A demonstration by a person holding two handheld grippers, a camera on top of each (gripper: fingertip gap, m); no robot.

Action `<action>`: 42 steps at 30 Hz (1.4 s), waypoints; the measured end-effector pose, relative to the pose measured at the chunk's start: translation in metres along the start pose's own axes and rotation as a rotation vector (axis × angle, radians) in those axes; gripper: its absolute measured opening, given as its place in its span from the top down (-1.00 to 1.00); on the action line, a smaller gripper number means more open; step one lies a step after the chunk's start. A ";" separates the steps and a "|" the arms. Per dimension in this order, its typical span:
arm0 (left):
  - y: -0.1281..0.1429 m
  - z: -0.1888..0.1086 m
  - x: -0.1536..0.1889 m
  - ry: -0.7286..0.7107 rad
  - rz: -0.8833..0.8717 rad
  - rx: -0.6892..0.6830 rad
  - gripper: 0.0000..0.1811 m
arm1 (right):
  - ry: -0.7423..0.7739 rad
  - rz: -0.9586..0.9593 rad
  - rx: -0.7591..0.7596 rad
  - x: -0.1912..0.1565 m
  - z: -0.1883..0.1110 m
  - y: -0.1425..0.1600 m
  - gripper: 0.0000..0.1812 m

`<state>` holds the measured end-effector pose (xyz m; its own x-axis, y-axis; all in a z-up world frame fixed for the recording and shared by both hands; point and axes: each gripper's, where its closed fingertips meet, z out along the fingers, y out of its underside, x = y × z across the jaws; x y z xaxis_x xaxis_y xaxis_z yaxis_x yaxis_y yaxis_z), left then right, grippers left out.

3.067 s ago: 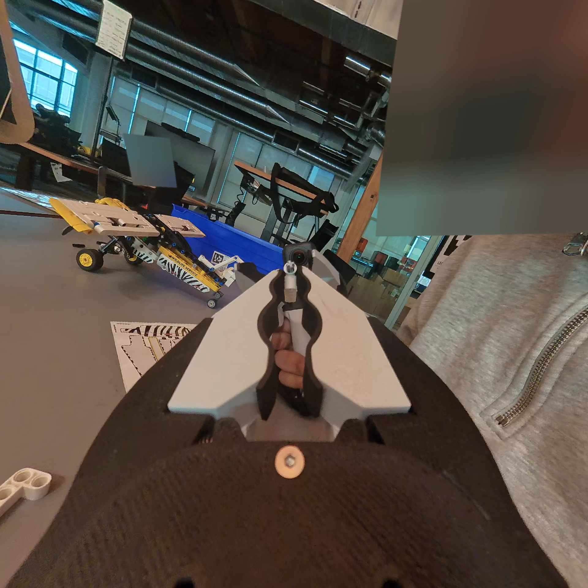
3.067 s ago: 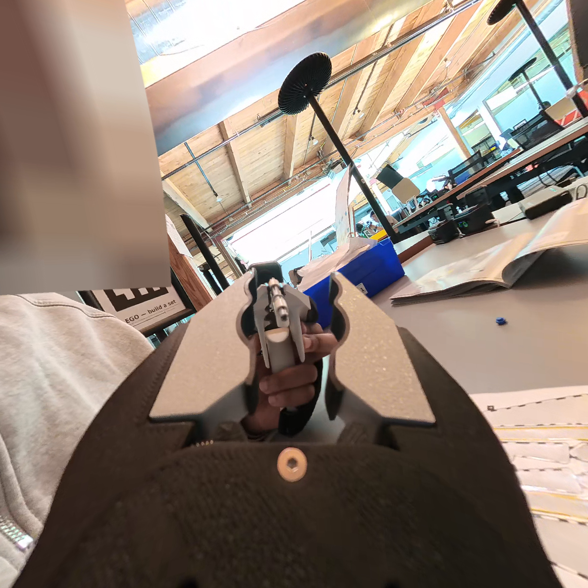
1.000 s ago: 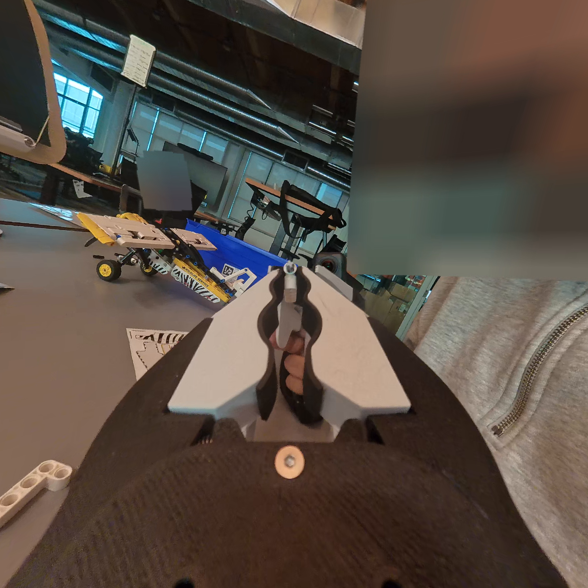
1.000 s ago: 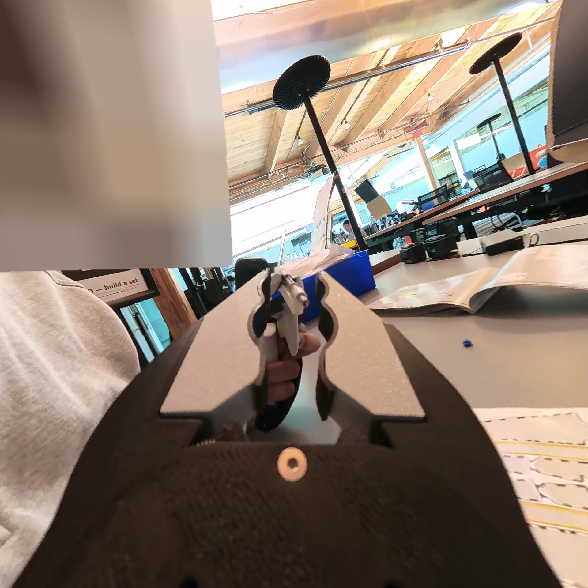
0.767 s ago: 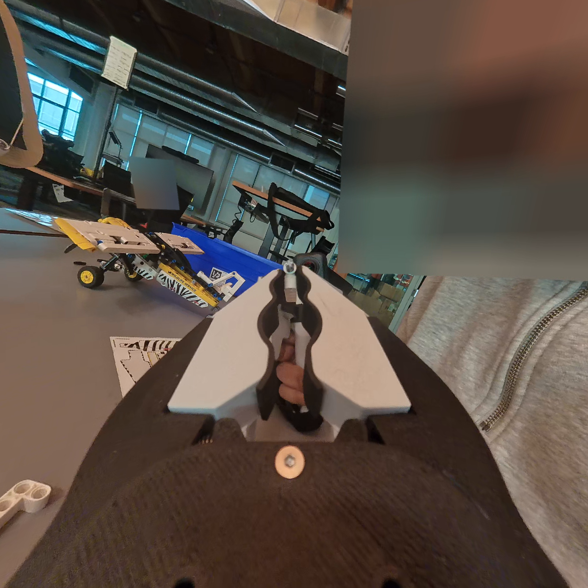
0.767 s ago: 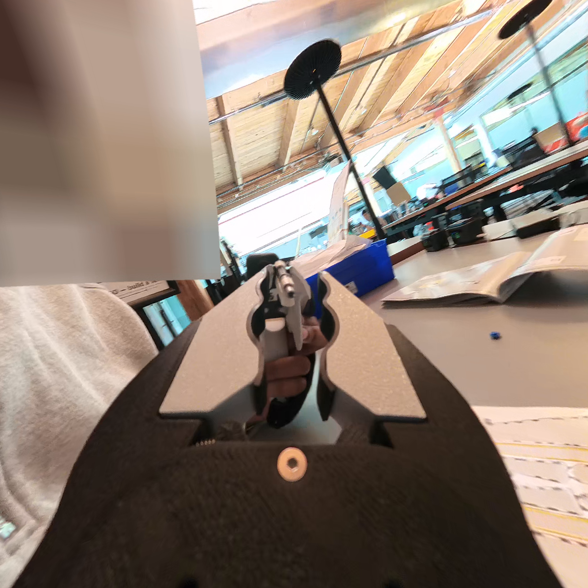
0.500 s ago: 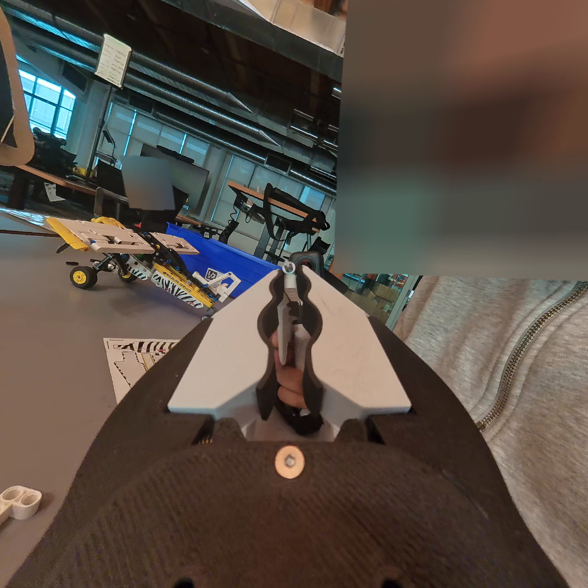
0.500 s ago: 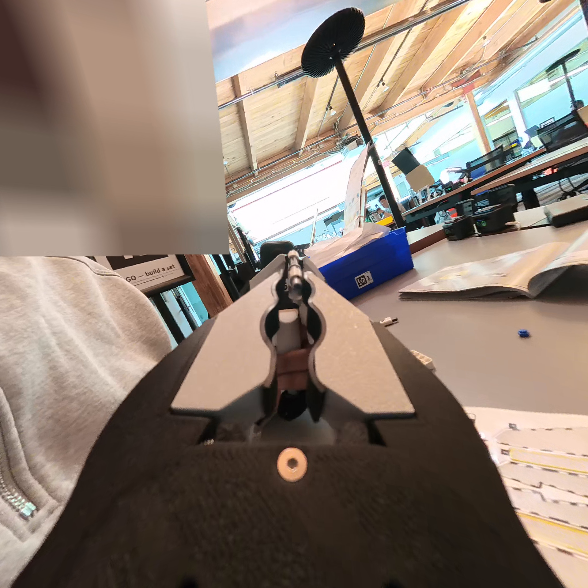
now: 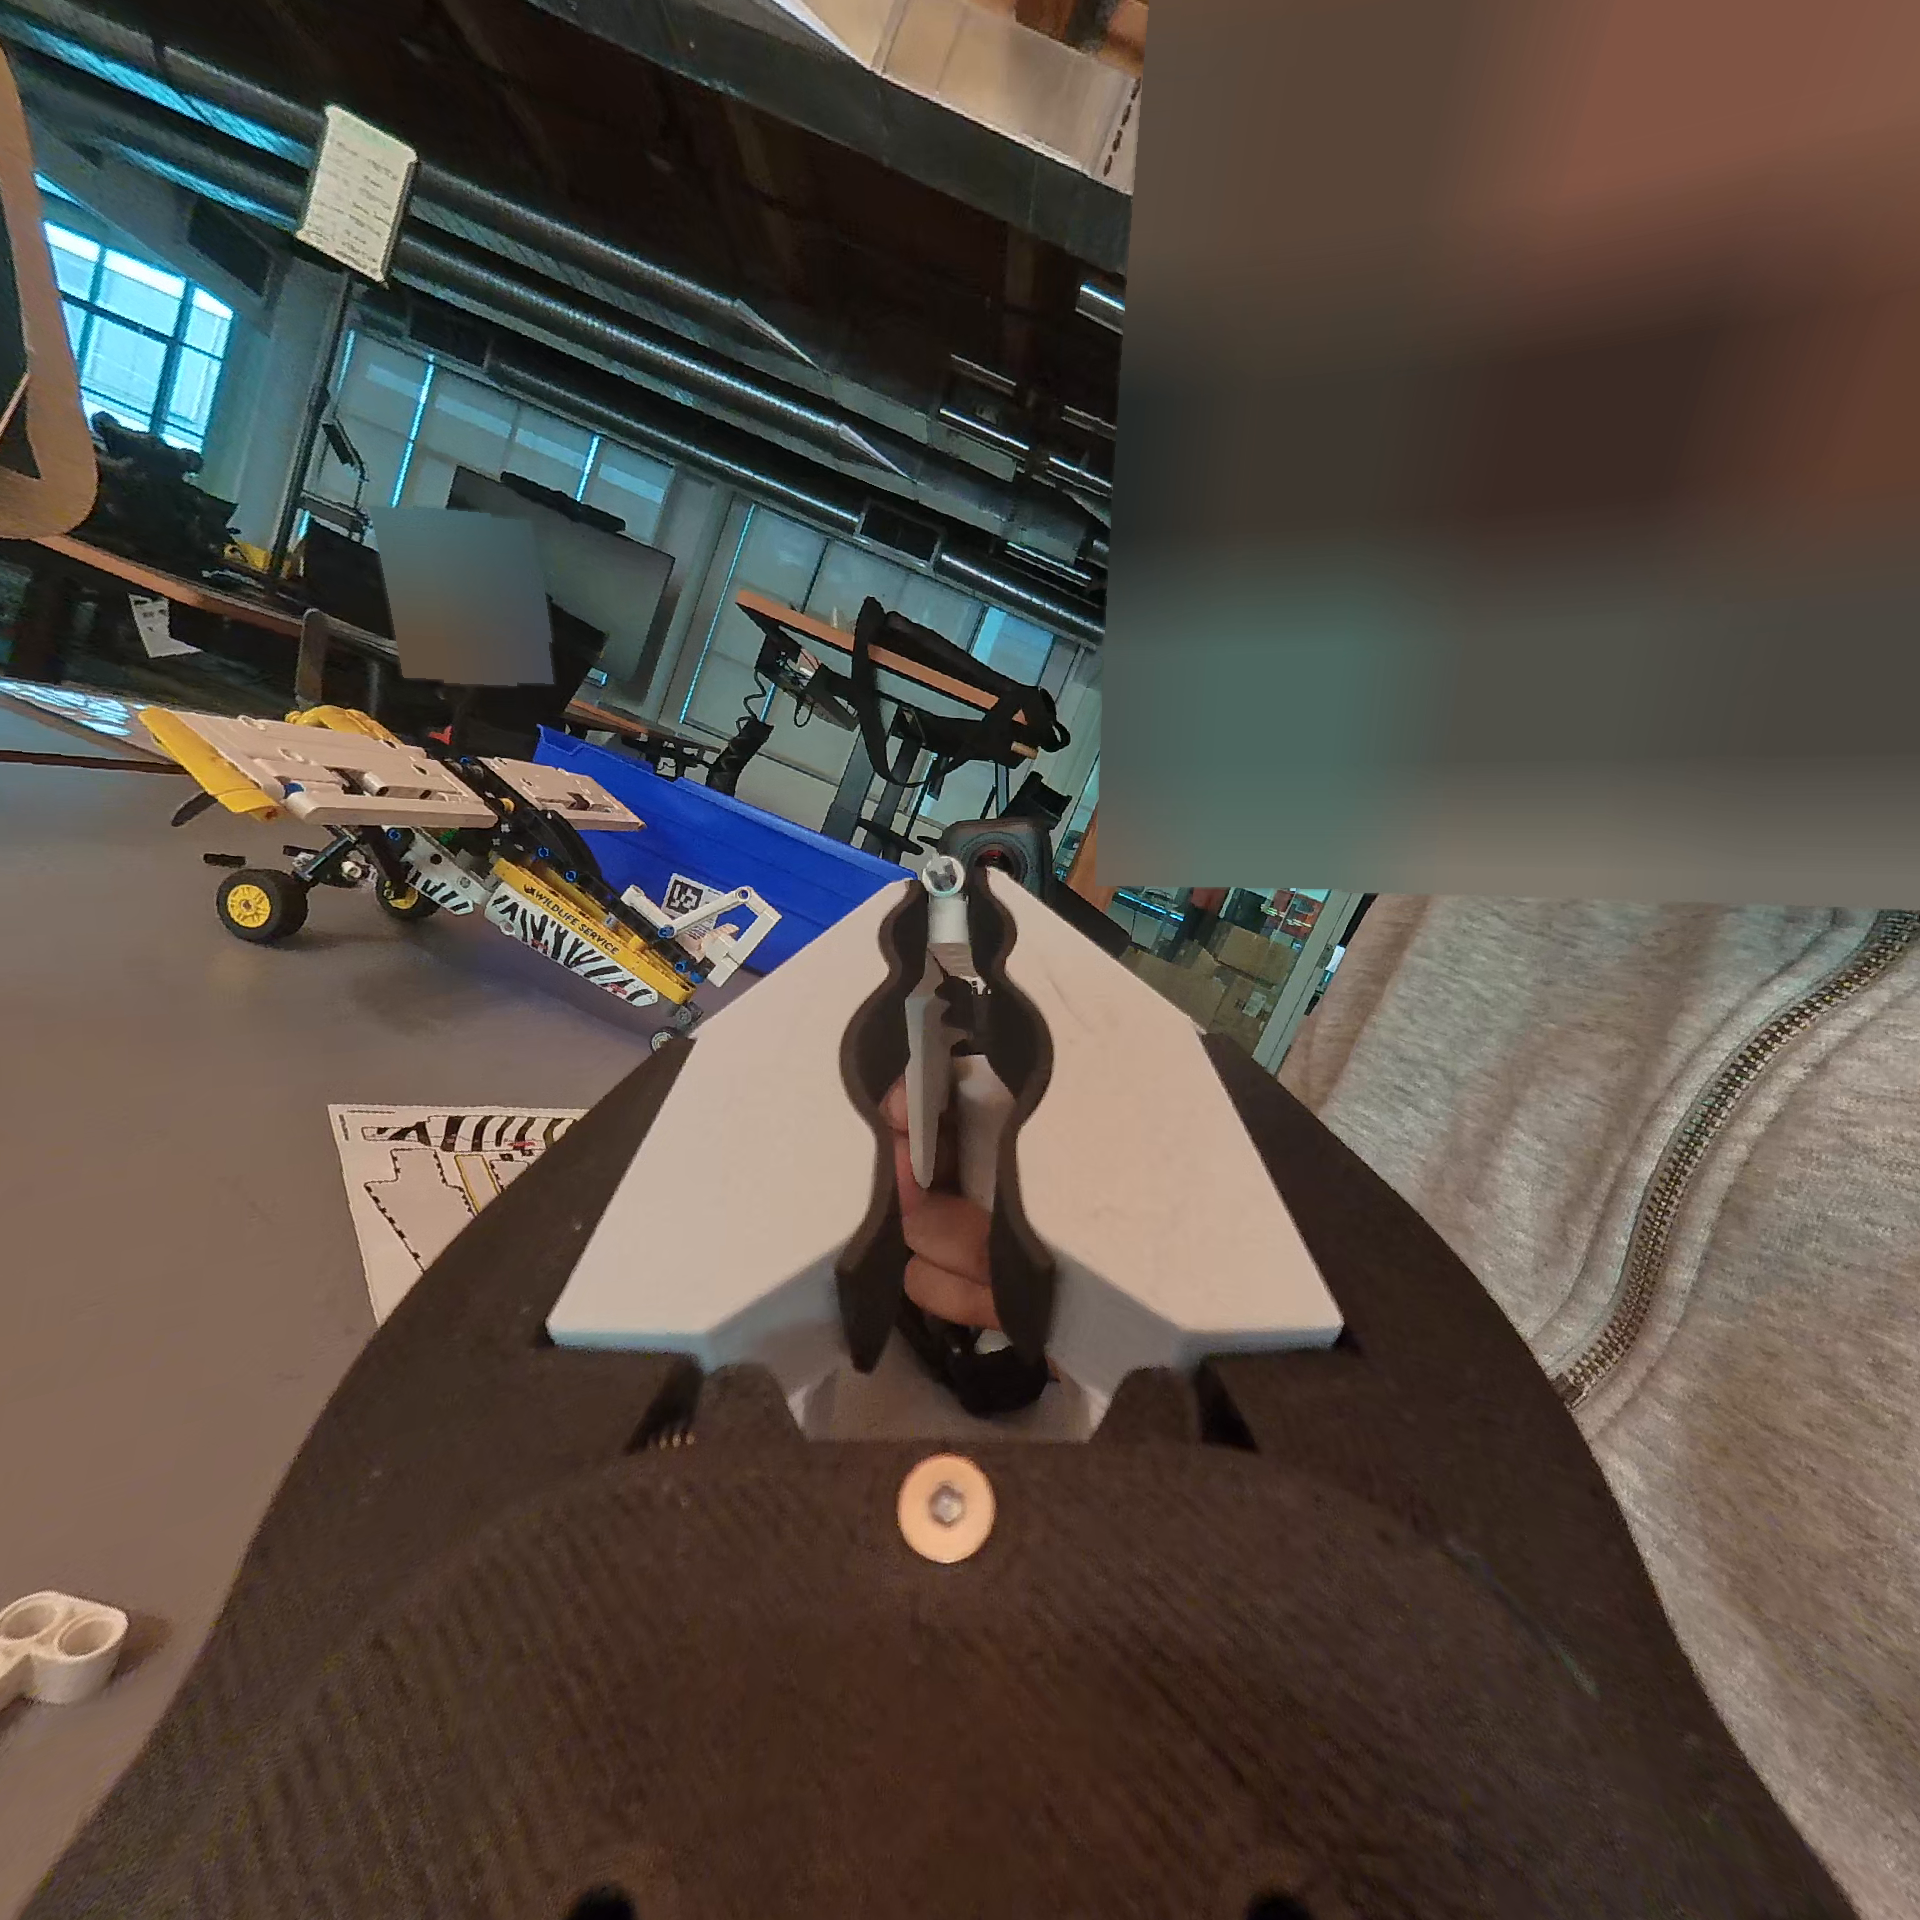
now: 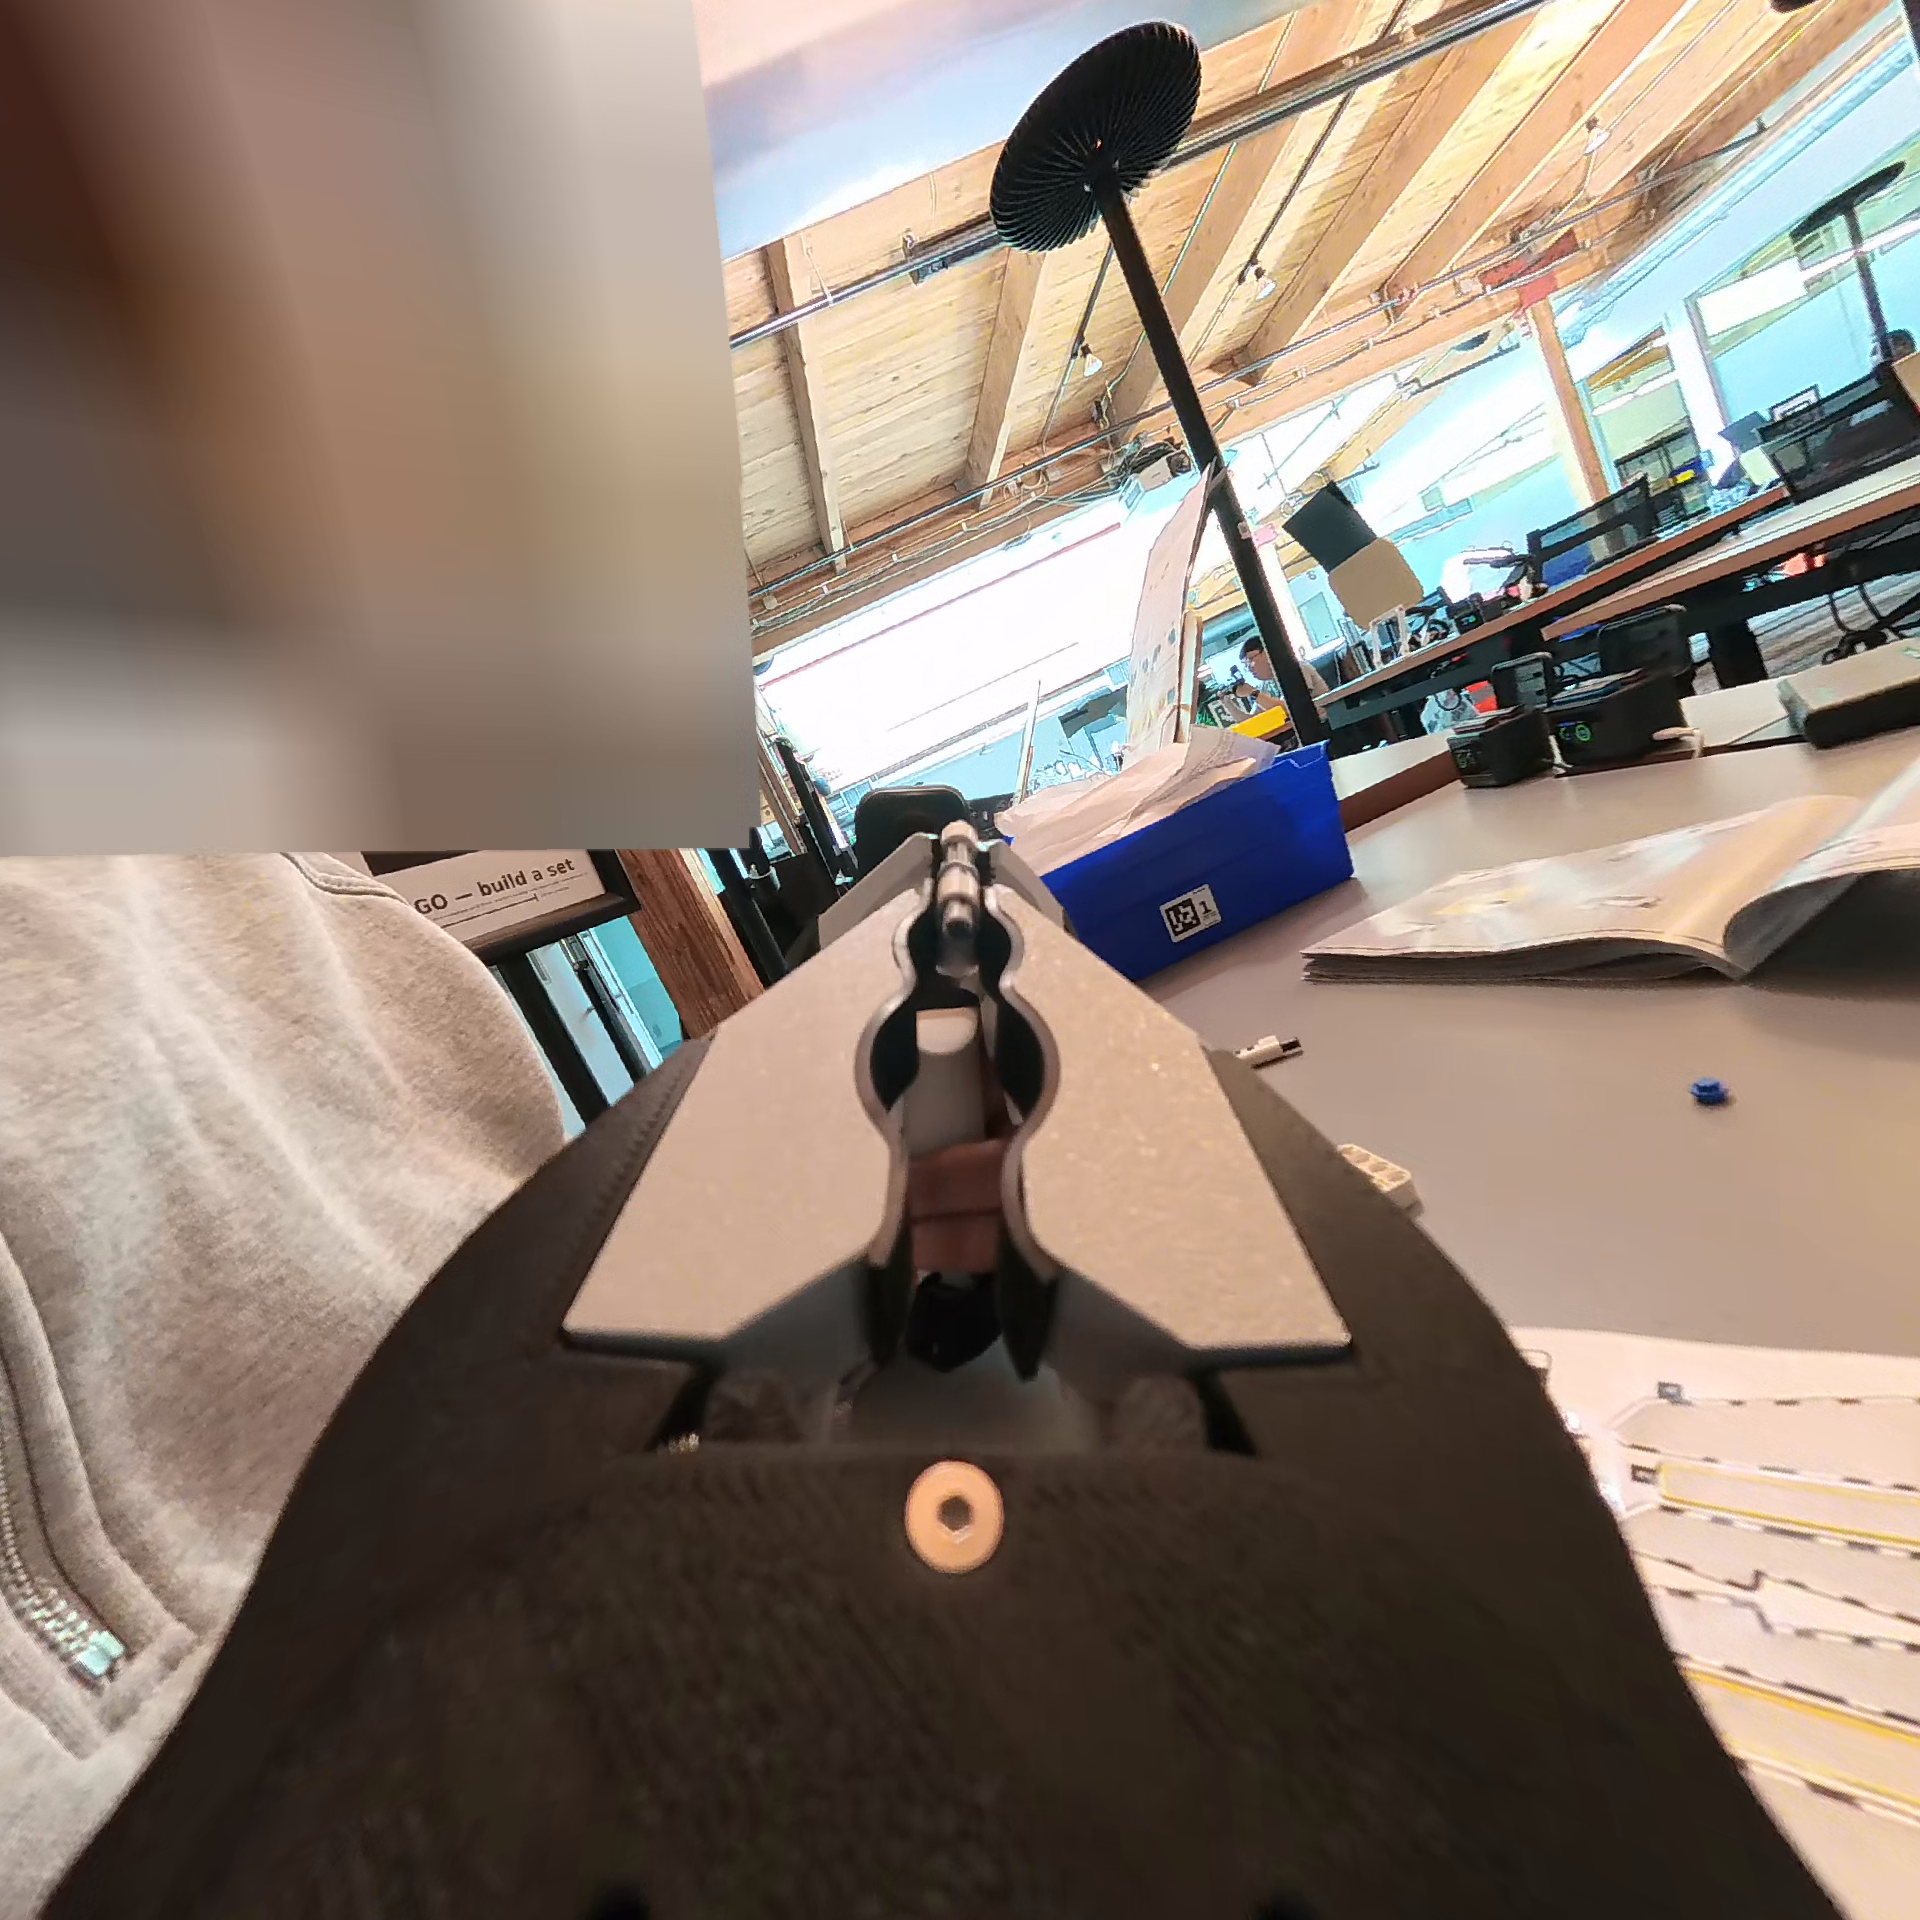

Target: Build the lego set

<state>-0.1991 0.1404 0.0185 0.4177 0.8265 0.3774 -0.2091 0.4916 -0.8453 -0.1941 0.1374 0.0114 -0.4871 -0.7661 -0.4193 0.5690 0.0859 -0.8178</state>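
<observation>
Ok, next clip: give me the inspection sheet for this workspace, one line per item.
Surface: grey table, mostly bare between the items.
Job's things: part-built yellow and white lego vehicle stands on its wheels; sticker sheet lies flat; open instruction booklet; blue bin with paper in it.
Clutter: white beam, small blue piece, small white and black piece, all loose on the table.
Grippers: left gripper and right gripper both shut on a small light-grey lego part, held between them in front of a grey zip hoodie.
Cables: nothing seen.
Surroundings: open workshop, other desks, black pole lamp.
</observation>
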 end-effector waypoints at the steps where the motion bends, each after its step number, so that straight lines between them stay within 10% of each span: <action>1: 0.000 0.000 0.000 -0.002 -0.001 -0.001 0.93 | -0.001 0.005 0.002 0.000 0.000 -0.001 0.95; 42: 0.001 0.002 0.002 -0.009 0.028 -0.014 0.94 | -0.042 0.048 0.067 0.001 -0.012 -0.013 0.95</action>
<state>-0.2007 0.1434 0.0191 0.4037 0.8425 0.3566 -0.2083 0.4641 -0.8609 -0.2095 0.1429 0.0169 -0.4308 -0.7882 -0.4395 0.6348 0.0814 -0.7684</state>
